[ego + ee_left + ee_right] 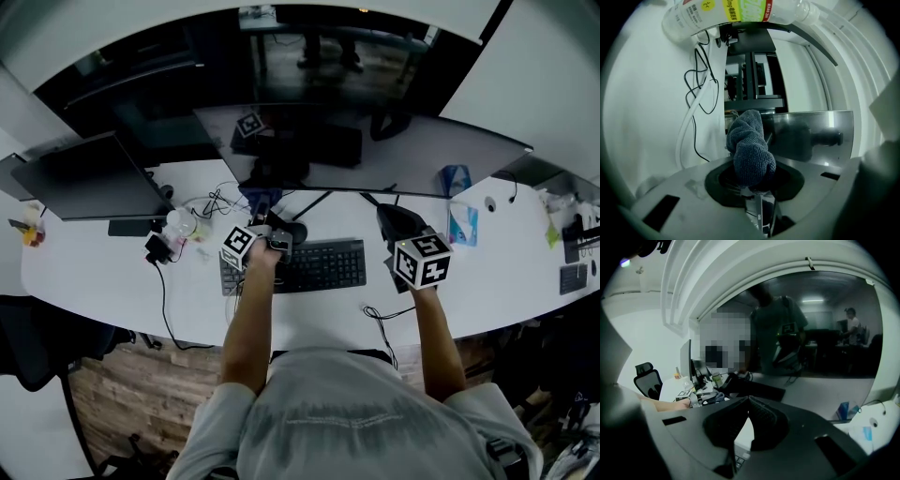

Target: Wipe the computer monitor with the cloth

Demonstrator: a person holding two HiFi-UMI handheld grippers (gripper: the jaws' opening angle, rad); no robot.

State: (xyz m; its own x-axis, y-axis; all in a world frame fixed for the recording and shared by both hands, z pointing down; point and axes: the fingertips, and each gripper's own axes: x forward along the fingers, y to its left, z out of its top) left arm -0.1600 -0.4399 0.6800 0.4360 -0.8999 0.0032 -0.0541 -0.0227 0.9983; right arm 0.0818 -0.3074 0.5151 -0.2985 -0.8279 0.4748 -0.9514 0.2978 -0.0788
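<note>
A wide curved monitor (pixel 375 150) stands dark across the back of the white desk (pixel 94 272). My left gripper (pixel 269 228) is just below the monitor's lower edge, left of centre, and shut on a grey-blue cloth (pixel 257 199). In the left gripper view the bunched cloth (pixel 750 147) sticks up out of my left gripper (pixel 752 180), with the monitor's metal stand base (pixel 811 136) just beyond it. My right gripper (pixel 394 217) is held under the monitor's right half. Its tips touch with nothing between them (pixel 747 399), and they face the reflective screen (pixel 811 343).
A black keyboard (pixel 319 265) lies between the two grippers. At the left stand a second dark screen (pixel 94 178), a plastic bottle (pixel 726 11) and tangled cables (pixel 216 202). A tissue box (pixel 459 211) is to the right. A black office chair (pixel 37 347) is beside the desk's left end.
</note>
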